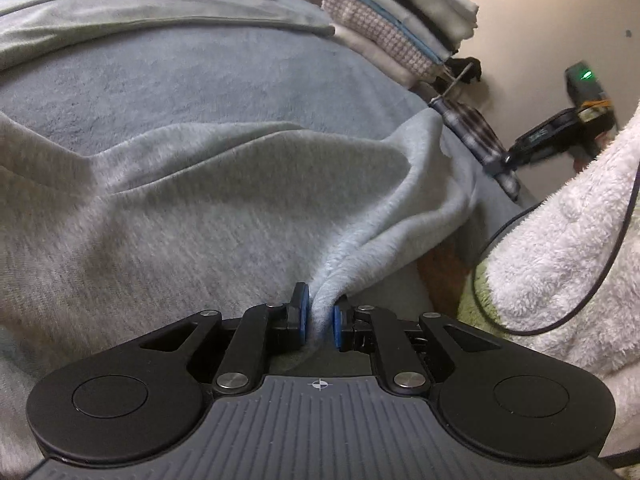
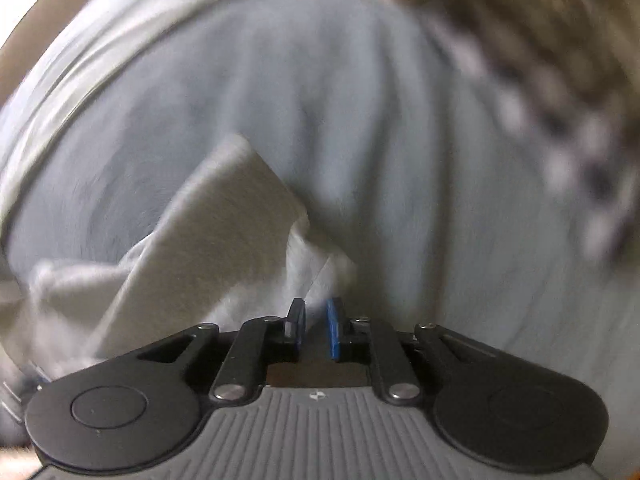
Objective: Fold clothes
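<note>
A light grey fleece garment lies rumpled across the blue-grey blanket. My left gripper is shut on a bunched fold of it, with the cloth squeezed between the blue pads. The garment rises to a peak at the right. In the blurred right wrist view, my right gripper points down at the blanket. Its jaws stand slightly apart with a bare gap between them. A pale corner of the garment lies just beyond the tips. From the left wrist view the right gripper shows as a black shape at the right.
A stack of folded clothes sits at the far end of the bed. A plaid cloth lies by the bed's right edge, also blurred as plaid cloth. A white fluffy sleeve and a dark cable fill the right side.
</note>
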